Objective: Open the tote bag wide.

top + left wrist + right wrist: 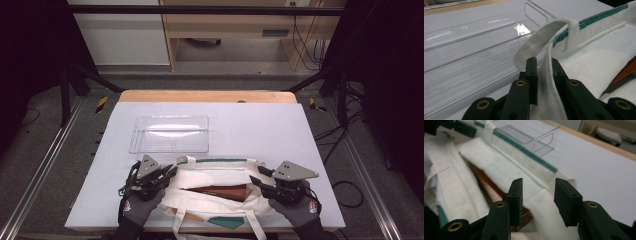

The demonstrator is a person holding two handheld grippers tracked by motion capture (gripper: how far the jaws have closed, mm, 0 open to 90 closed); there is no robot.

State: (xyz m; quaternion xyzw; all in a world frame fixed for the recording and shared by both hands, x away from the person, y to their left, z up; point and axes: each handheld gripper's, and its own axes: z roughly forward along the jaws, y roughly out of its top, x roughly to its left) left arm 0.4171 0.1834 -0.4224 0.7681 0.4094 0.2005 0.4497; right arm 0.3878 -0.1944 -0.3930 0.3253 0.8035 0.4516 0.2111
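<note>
A cream canvas tote bag (215, 182) with a green band along its rim lies on its side near the table's front edge, mouth gaping. Inside it shows a flat brown-orange thing (220, 191), mostly hidden. My left gripper (170, 172) is at the bag's left end. In the left gripper view it (544, 62) is shut on a strip of the bag's white fabric (549, 82), beside the looped handle (541, 37). My right gripper (255, 181) is at the bag's right end. Its jaws (539, 187) stand open over the bag's rim (524, 150), the pads apart from the cloth.
A clear plastic tray (170, 134) lies empty just behind the bag, left of centre, on the white table cover (260, 125). The wooden table edge (205, 96) runs along the back. Black frame posts (65, 95) stand at both sides.
</note>
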